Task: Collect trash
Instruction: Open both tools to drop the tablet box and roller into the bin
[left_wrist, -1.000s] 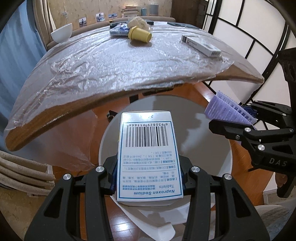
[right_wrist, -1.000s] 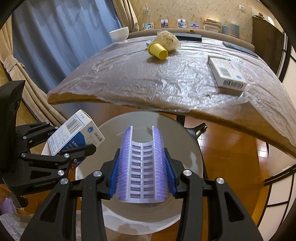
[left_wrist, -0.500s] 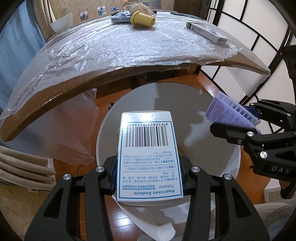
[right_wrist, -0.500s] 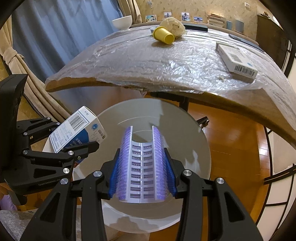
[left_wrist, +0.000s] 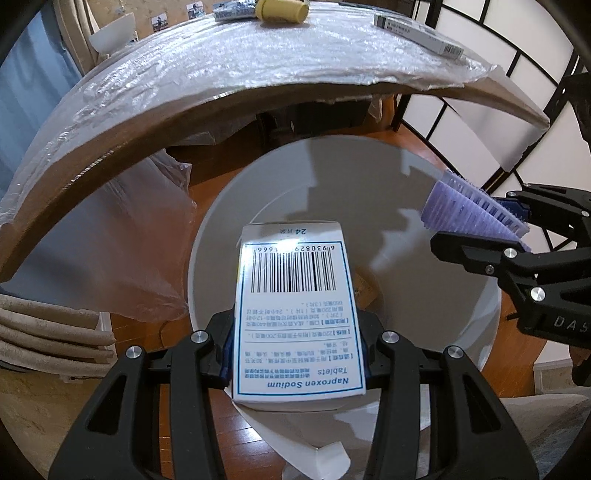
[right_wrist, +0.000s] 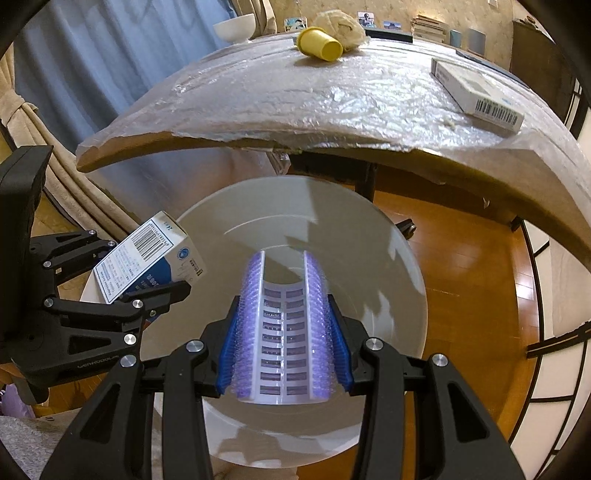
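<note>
Medicine box (left_wrist: 297, 314) pinched between the left gripper (left_wrist: 297, 354) fingers, held over the open white bin (left_wrist: 461, 332); purple blister pack (right_wrist: 286, 328) bent and squeezed in the right gripper (right_wrist: 284, 350), over the same bin at about 3 o'clock from the box. Neither dropped yet, so this pair counts as mid-step. Left on the plastic-covered table (right_wrist: 332, 96): yellow cup (right_wrist: 319, 44), crumpled wad (right_wrist: 338, 24) touching it, second box (right_wrist: 476, 94) at 2 o'clock. Left view alone shows a small scrap (left_wrist: 364, 286) deep in the bin and a blue packet (left_wrist: 234, 9) beside the cup; right view shows the wad and the bent pack's face.
</note>
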